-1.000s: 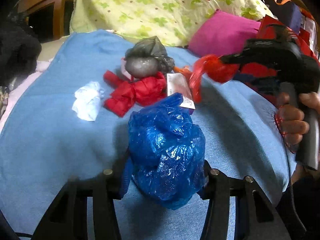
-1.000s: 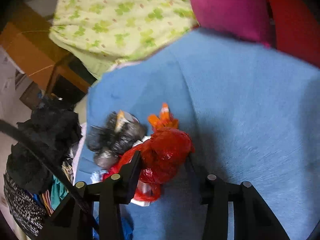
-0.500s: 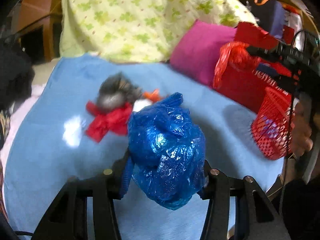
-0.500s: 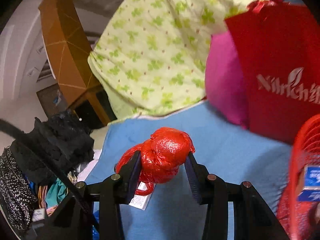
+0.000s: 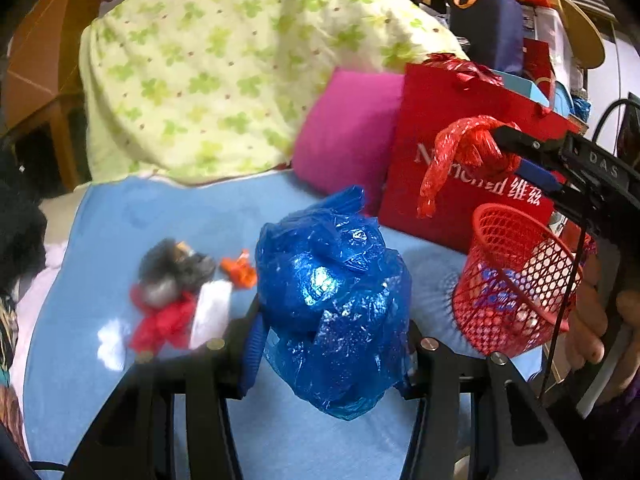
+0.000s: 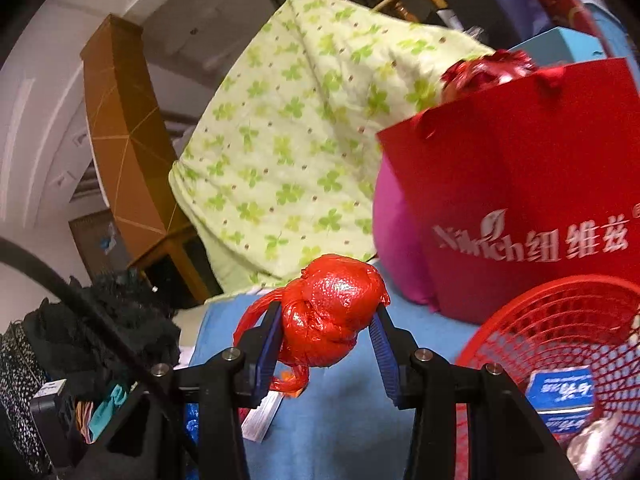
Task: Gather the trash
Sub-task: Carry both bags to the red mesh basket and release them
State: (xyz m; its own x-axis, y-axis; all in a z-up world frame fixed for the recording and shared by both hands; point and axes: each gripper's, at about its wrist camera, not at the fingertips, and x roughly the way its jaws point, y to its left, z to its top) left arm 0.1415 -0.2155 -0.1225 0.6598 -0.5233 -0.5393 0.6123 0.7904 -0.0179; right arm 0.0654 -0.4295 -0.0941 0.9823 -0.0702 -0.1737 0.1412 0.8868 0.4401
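Between the pads of the left gripper [image 5: 332,344], a crumpled blue plastic bag [image 5: 332,308] is clamped and held clear of the blue bedcover [image 5: 132,216]. The bag fills the centre of the left wrist view and bulges above and below the fingers.

At 3 o'clock in that view, the right gripper [image 5: 502,148] is seen from the side, closed on a knotted red plastic bag [image 5: 468,152]; a twisted tail of the bag hangs down at its 7 o'clock. In the right wrist view the same red bag [image 6: 330,316] is pressed between the two blue-lined pads [image 6: 266,344] of the gripper [image 6: 326,340], above the bedcover.

A red mesh basket [image 5: 516,280] stands on the bedcover at 4 o'clock of the left view, just below the right gripper; a blue and white packet [image 6: 560,390] is noted inside it. A person's hand [image 5: 588,320] is seen at the far right edge.

Remaining litter lies at 9 o'clock of the blue bag, blurred: a grey-black bundle [image 5: 172,270], a red scrap [image 5: 164,322], an orange scrap [image 5: 240,270] and white pieces [image 5: 110,342].

Behind the basket, a red gift bag [image 6: 528,208] is recorded, with a pink cushion [image 5: 348,140] and a green-patterned quilt [image 5: 224,68] beside it.
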